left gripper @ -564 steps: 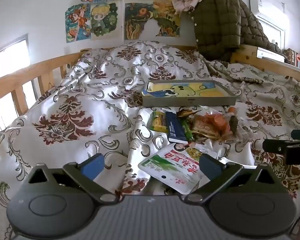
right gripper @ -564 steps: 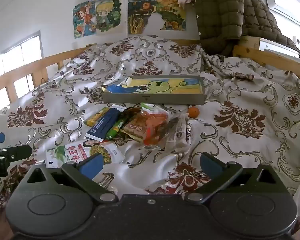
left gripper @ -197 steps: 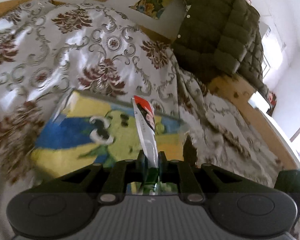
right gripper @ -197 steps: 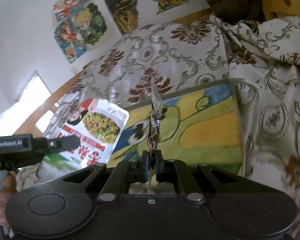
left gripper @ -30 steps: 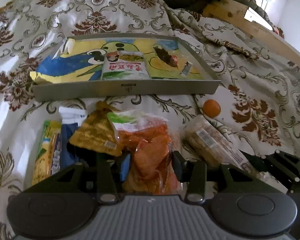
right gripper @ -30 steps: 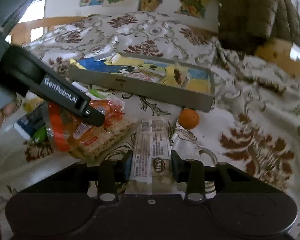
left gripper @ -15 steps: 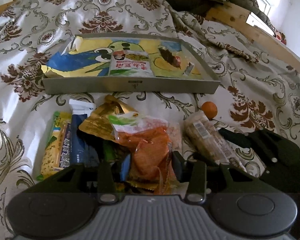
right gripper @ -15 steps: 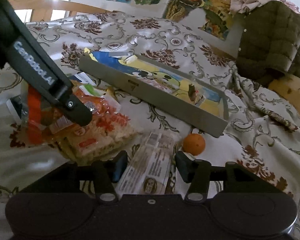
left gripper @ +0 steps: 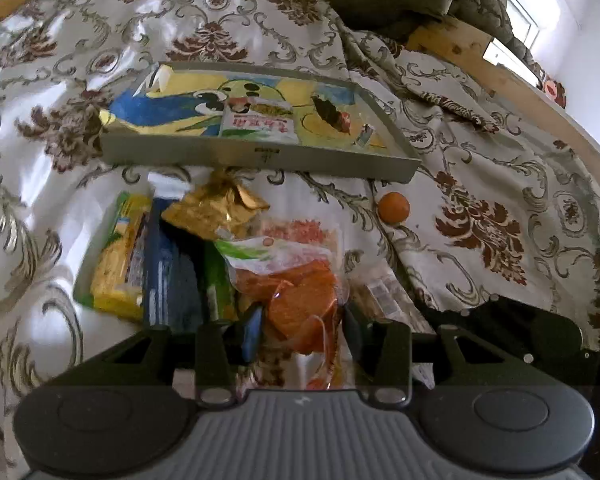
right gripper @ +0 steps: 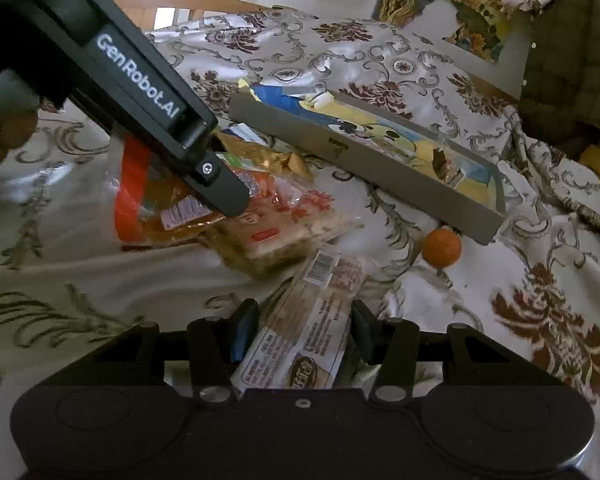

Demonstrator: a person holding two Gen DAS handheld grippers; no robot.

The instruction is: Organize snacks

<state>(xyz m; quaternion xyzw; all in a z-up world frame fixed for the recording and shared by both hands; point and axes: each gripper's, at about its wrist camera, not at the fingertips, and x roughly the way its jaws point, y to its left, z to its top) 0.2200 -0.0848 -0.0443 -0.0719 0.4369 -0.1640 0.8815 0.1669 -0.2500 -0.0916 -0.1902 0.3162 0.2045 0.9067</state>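
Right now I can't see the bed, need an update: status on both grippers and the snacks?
Left gripper shut on orange snack bag. Right gripper astride long cracker pack, grip unclear, jaws just closing. Tray holds two packets. Nothing blocking.

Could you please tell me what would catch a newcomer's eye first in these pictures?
Probably the bright orange snack bag between the left gripper's fingers, in the heap of packets on the patterned bedspread. Behind it lies the grey tray with its cartoon lining, and a small orange ball sits alone near the tray's right corner.
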